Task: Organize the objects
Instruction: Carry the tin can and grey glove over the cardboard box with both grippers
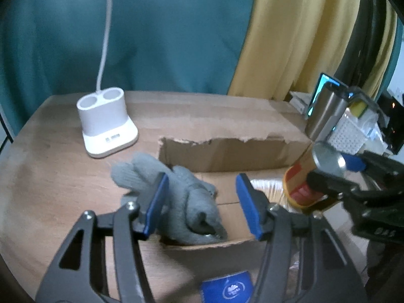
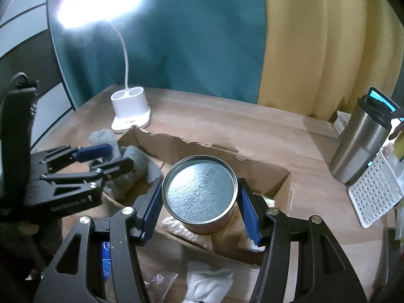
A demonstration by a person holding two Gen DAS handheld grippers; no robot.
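The flat silver metal end of the round tin can (image 2: 199,189) carried a stamped code that read "20241015 GB130". The black plastic body of the left gripper (image 2: 106,162) bore small pale lettering, too blurred to read.

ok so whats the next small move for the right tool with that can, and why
Probably lower the can a little further into the cardboard box, then open. The right tool grips it above the box, while the left tool stands open over the grey gloves lying across the box's left edge.
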